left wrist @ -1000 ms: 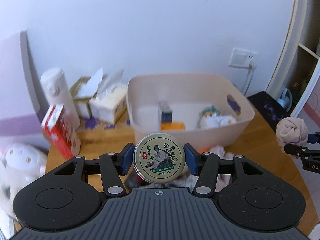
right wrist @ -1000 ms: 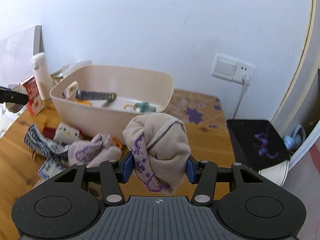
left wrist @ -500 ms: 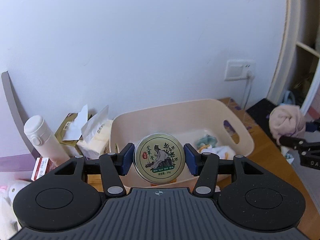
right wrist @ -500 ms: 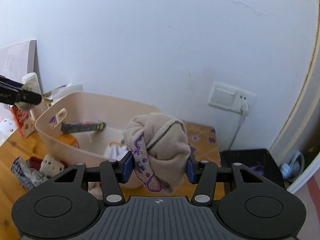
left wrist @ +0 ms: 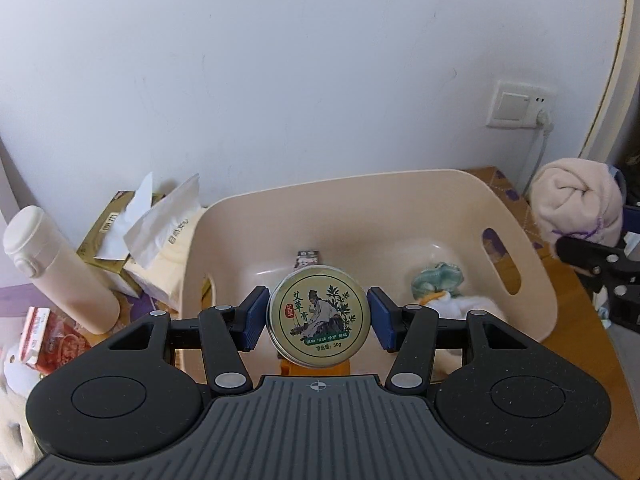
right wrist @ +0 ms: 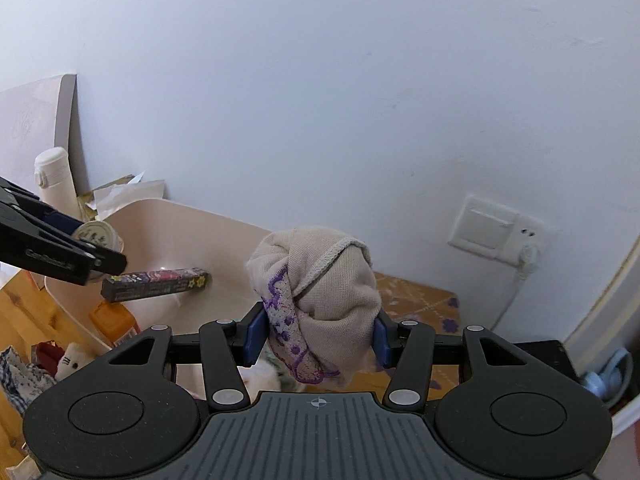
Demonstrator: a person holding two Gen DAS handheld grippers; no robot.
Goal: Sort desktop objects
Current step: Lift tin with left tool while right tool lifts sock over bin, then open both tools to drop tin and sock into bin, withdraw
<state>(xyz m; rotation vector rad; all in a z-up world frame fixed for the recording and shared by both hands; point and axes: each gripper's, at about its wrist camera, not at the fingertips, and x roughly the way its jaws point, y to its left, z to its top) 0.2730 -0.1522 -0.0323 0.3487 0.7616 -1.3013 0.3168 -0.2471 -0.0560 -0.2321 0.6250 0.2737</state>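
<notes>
Over bin [left wrist: 532,280], tin [left wrist: 318,316] in hand-held gripper [left wrist: 318,320]

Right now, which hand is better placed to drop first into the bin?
Left, probably. Its tongs hold the round tin over the beige bin; the right tongs hold the rolled sock nearer the bin's side.

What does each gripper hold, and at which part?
Left gripper: round tin, pinched at its side rim. Right gripper: rolled cloth, squeezed at its sides.

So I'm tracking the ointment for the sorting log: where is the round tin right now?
The round tin is clamped in the left claw, held above the beige bin; from the right wrist view it shows at far left, over the bin's left rim.
</notes>
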